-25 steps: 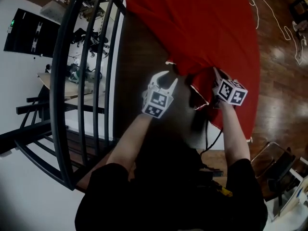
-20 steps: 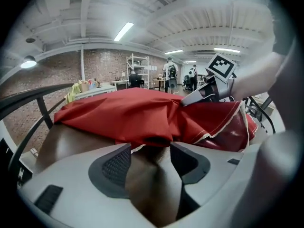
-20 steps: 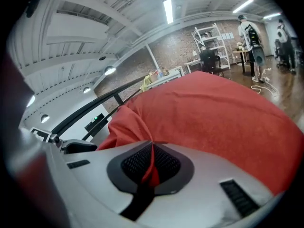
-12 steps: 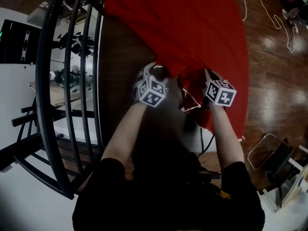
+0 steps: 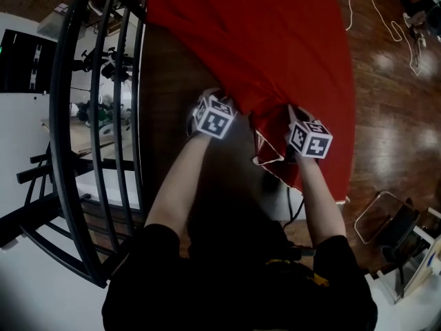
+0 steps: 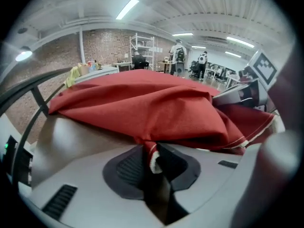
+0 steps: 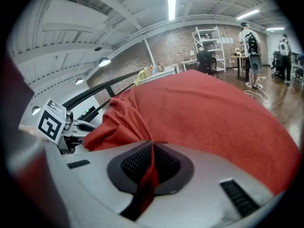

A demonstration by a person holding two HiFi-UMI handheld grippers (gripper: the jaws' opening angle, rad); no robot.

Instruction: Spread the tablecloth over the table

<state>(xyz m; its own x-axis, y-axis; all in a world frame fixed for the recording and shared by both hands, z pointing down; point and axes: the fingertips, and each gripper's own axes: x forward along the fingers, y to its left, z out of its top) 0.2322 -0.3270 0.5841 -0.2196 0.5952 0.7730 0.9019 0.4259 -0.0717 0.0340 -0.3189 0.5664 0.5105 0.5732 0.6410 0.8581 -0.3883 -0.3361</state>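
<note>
A red tablecloth (image 5: 262,40) covers the far and right part of a dark round table (image 5: 165,88) and bunches up at its near edge. My left gripper (image 5: 224,102) is at that bunched edge. In the left gripper view its jaws are closing, and the white-stitched hem (image 6: 153,156) is pinched between the pads of the left gripper (image 6: 151,148). My right gripper (image 5: 293,114) is shut on a fold of the cloth just to the right. Red fabric (image 7: 148,179) runs down between the pads of the right gripper (image 7: 152,146).
A black metal railing (image 5: 103,116) curves along the table's left side. A white cable (image 5: 372,5) lies on the wooden floor at the far right. A metal frame (image 5: 386,219) stands at the lower right. People (image 6: 179,56) stand far back in the hall.
A second ago the left gripper stood open, short of the cloth's edge; it has moved forward and closed on the hem. The right gripper shifted slightly, still holding its fold.
</note>
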